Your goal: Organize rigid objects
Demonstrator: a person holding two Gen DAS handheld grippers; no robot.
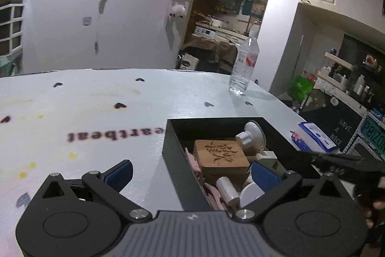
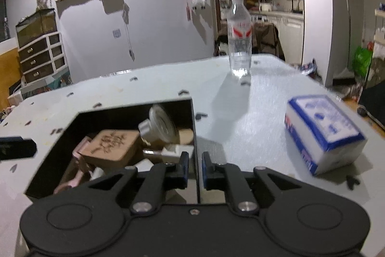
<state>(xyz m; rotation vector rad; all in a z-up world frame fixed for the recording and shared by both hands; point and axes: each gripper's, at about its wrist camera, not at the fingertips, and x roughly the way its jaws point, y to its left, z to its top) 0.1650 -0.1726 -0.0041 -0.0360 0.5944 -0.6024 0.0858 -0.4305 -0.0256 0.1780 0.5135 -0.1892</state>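
A black box (image 2: 193,127) is sitting full of small items, a carved wooden block (image 2: 110,146) among them. The right gripper (image 2: 193,169) is pinching the box's right wall between nearly closed jaws, while the left gripper (image 1: 192,175) is hovering wide open, straddling its left wall.

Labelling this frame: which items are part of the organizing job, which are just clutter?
Job: black rectangular box, right gripper clamping its wall; carved wooden block, white suction cup, left gripper open.

Lying about: clear plastic water bottle, blue-white tissue pack.
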